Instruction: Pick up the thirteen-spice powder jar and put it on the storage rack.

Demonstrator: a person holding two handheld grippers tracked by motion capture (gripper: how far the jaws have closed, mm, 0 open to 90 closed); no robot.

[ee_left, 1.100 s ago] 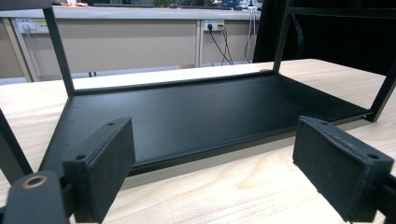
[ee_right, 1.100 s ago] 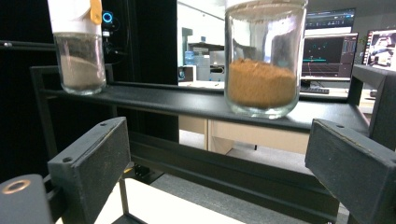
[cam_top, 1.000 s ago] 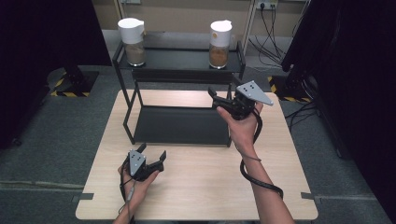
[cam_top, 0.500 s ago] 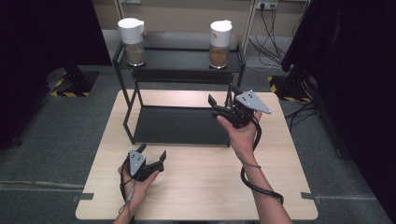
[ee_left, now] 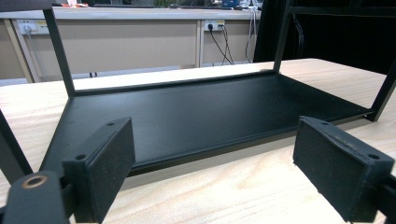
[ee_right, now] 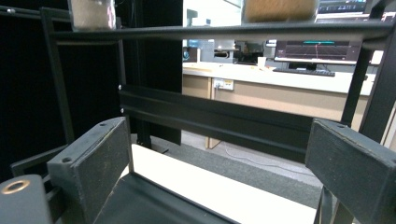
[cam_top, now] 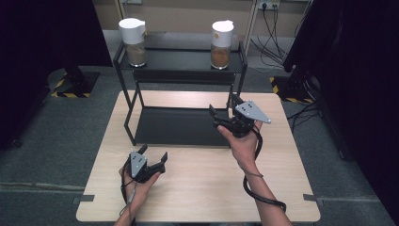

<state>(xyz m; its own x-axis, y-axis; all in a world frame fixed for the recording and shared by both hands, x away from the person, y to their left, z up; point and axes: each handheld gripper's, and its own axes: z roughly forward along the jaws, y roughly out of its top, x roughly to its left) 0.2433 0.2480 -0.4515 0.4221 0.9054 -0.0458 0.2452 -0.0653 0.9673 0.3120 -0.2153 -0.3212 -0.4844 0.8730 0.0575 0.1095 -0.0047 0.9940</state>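
Note:
A black two-tier rack (cam_top: 183,126) stands on the wooden table (cam_top: 197,188). On its top shelf are two white-lidded jars of brown contents, one at the left (cam_top: 133,42) and one at the right (cam_top: 221,38). My left gripper (cam_top: 153,152) rests low near the table's front, open and empty, facing the lower shelf (ee_left: 210,112). My right gripper (cam_top: 222,104) hovers at the rack's front right corner, open and empty, looking under the top shelf (ee_right: 210,31). The bottoms of both jars (ee_right: 91,11) (ee_right: 280,7) show above that shelf.
Cables and wall sockets (cam_top: 268,4) lie beyond the table's far edge. Dark equipment stands at both sides, with a hazard-striped base (cam_top: 70,87) at the left. The right rear post of the rack (cam_top: 243,66) is close to my right gripper.
My right gripper has moved a little left and lower, closer to the rack's front right corner. The left gripper has stayed where it was.

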